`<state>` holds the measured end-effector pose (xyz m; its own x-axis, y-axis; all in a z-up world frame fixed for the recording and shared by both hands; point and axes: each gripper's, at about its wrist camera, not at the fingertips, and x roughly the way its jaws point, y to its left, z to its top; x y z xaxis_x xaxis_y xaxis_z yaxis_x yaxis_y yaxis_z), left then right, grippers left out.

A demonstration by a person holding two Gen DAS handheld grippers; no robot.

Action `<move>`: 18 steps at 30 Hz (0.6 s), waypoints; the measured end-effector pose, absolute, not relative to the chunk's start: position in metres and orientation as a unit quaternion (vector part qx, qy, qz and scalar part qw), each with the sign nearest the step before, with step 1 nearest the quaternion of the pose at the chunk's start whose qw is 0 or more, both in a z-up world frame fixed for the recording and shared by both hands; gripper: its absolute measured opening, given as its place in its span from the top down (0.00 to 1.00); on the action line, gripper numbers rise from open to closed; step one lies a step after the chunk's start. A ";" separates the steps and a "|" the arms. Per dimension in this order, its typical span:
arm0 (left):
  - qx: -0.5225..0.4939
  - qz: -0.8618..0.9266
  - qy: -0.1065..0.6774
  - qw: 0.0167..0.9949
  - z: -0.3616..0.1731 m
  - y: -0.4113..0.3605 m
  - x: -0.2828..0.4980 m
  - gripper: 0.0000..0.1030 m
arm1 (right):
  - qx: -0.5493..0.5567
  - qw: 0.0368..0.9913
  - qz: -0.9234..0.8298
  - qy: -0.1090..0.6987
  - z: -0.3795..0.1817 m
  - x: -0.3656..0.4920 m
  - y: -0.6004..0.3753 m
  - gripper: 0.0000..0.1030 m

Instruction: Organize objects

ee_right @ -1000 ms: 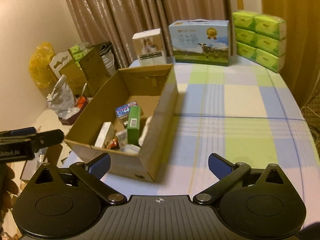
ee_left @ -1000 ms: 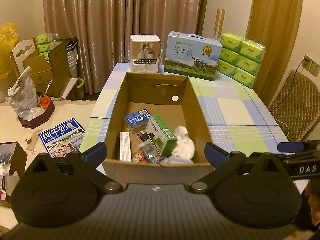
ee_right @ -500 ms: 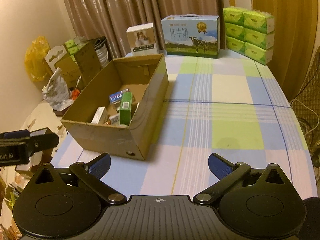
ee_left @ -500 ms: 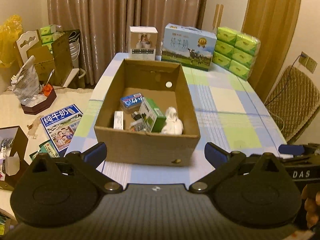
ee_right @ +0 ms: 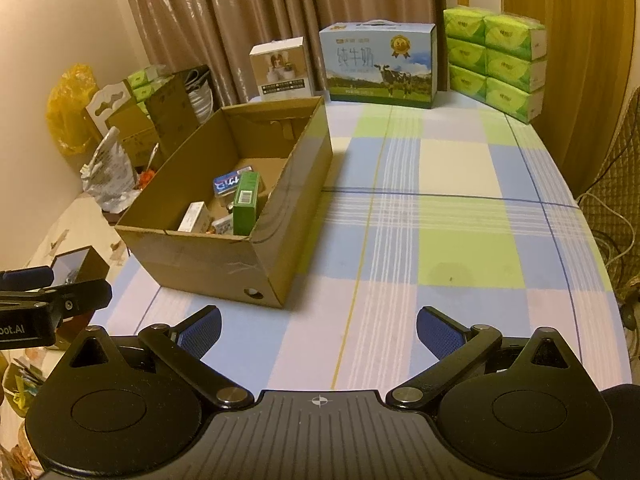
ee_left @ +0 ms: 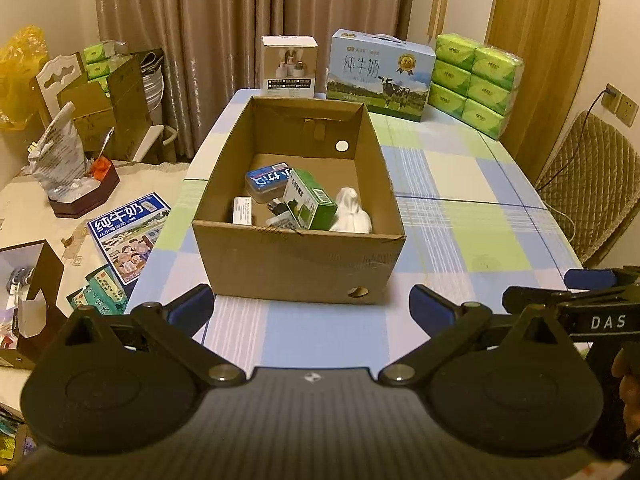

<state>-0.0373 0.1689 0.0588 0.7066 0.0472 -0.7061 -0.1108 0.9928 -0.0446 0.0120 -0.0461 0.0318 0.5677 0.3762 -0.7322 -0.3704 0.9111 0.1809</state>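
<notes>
Both the left gripper and right gripper gape wide and empty. The box sits ahead of the left one, its near wall hiding the lower parts of the green carton and white figure; smaller items there are hard to make out

The left gripper was held above the near edge of the surface, its blue-padded fingers spread wide apart with nothing between them. The right gripper hung level beside it, toward the near right corner, jaws likewise wide and empty. Each gripper showed at the margin of the other's view, the two well apart. Part of a hand gripped the right gripper's handle at the frame's right side.
</notes>
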 end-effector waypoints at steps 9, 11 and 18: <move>-0.040 0.047 0.383 0.921 0.057 0.169 -0.036 0.01 | -0.001 0.885 0.209 0.416 0.030 0.012 -0.043 0.02; -0.041 0.047 0.383 0.922 0.057 0.169 -0.036 0.01 | -0.002 0.885 0.209 0.416 0.030 0.012 -0.043 0.02; -0.039 0.044 0.386 0.921 0.054 0.168 -0.035 0.01 | -0.001 0.885 0.207 0.416 0.029 0.014 -0.044 0.02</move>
